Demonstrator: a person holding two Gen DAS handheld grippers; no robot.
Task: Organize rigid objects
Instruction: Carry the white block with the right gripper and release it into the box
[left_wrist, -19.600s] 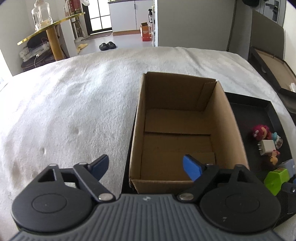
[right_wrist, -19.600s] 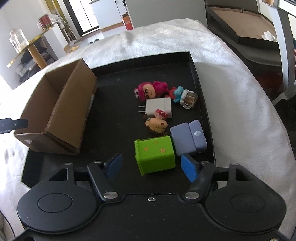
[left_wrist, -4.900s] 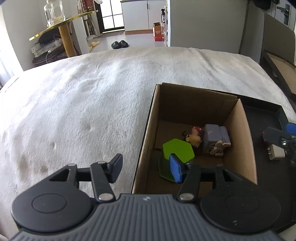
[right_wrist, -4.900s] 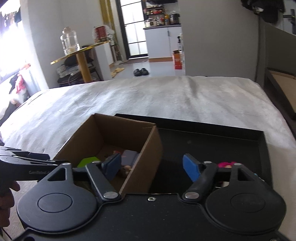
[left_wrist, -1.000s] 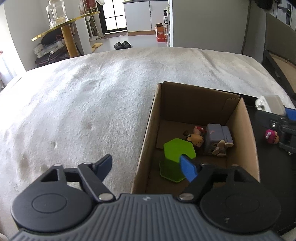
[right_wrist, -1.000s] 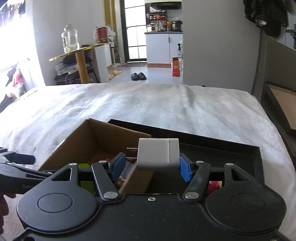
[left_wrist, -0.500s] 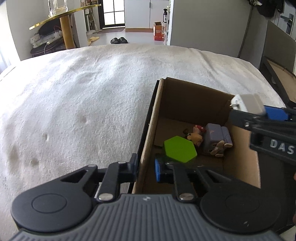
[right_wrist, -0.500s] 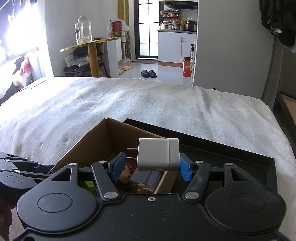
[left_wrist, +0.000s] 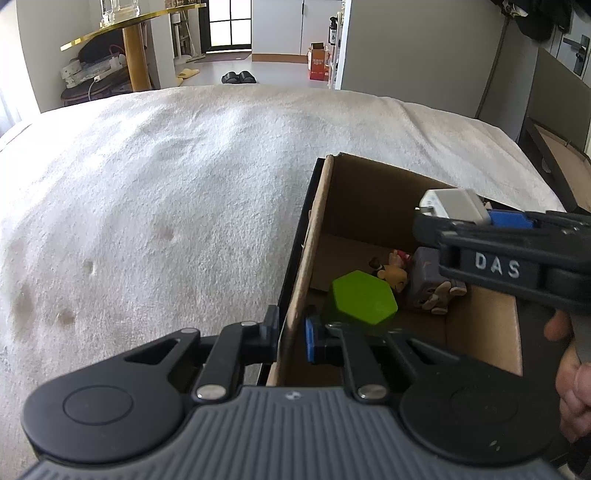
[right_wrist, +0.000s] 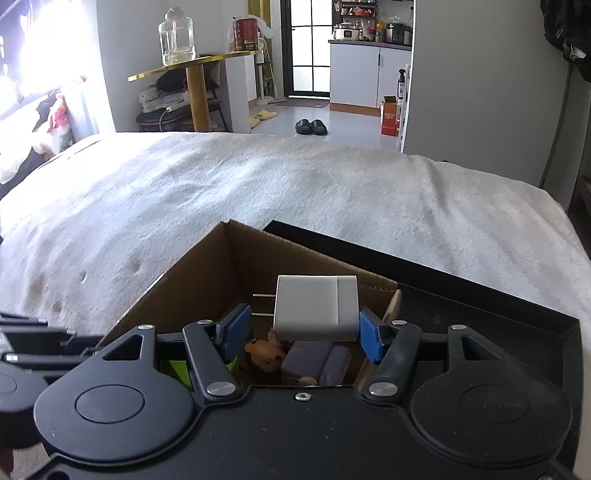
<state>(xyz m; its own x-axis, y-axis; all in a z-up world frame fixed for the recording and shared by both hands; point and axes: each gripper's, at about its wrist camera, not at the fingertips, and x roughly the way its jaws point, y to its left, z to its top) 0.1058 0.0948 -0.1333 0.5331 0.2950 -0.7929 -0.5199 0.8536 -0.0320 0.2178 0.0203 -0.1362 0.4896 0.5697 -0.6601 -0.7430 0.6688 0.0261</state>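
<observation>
The left gripper (left_wrist: 291, 334) has closed on the brown cardboard box's (left_wrist: 308, 254) wall, steadying it; the right gripper (right_wrist: 304, 328) now holds the white plug-in charger (right_wrist: 316, 308) above it, ready to drop.

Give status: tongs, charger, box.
Left tongs clamped on cardboard box wall. Right tongs hold white charger over box. Green block, figurine inside; drop path open.

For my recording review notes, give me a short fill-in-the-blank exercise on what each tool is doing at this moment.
1. The right tool holds a white ____ over the cardboard box.
2. The left tool is clamped on the box's ____ wall.
3. The hexagonal block inside the box is ____ in colour.
4. The box stands on a ____ tray.

Missing words: charger; left; green; black
</observation>
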